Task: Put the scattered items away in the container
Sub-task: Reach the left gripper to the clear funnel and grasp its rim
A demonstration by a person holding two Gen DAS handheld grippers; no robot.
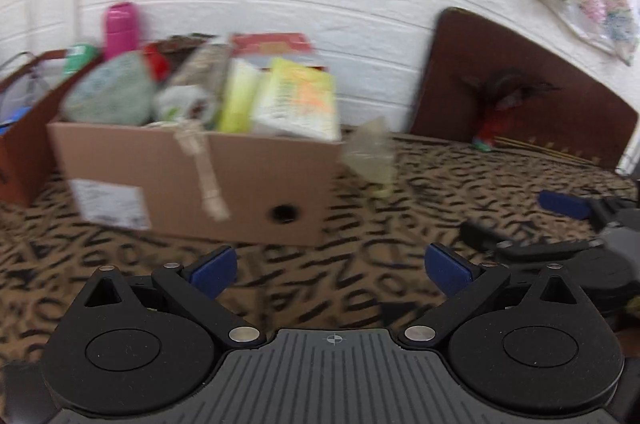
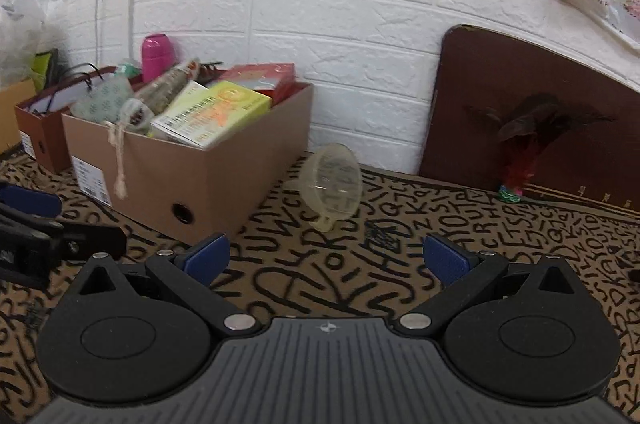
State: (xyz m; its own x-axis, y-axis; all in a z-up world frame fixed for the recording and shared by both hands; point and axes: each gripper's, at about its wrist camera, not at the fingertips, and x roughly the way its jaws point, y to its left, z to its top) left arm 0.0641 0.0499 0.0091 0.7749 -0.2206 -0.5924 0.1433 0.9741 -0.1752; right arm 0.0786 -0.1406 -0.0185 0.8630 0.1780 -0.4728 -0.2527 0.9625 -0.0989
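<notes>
At 9 o'clock in the right wrist view, the left gripper [image 2: 28, 224] enters the frame, its blue-padded finger and black linkage over the letter-patterned desk [image 2: 500, 240]. At 10 o'clock stands the cardboard box [image 2: 208, 180], filled above its rim; a yellow-green carton [image 2: 216, 114] lies on top, a red box [image 2: 260, 78] sits behind it, and a pink bottle [image 2: 157, 58] rises at the back. A knotted string [image 2: 119, 160] hangs down the box's front wall. A smaller brown box [image 2: 44, 140] stands just beside it at far left. At 12 o'clock, a clear plastic funnel [image 2: 332, 182] lies on its side on the desk, near the cardboard box's right corner, outside the box. At 2 o'clock, a feather shuttlecock [image 2: 520, 152] stands against a dark brown board [image 2: 500, 84]. The right gripper [image 2: 326, 258] has its jaws spread, holding nothing. In the left wrist view, blurred, the left gripper's jaws are likewise spread and empty.
</notes>
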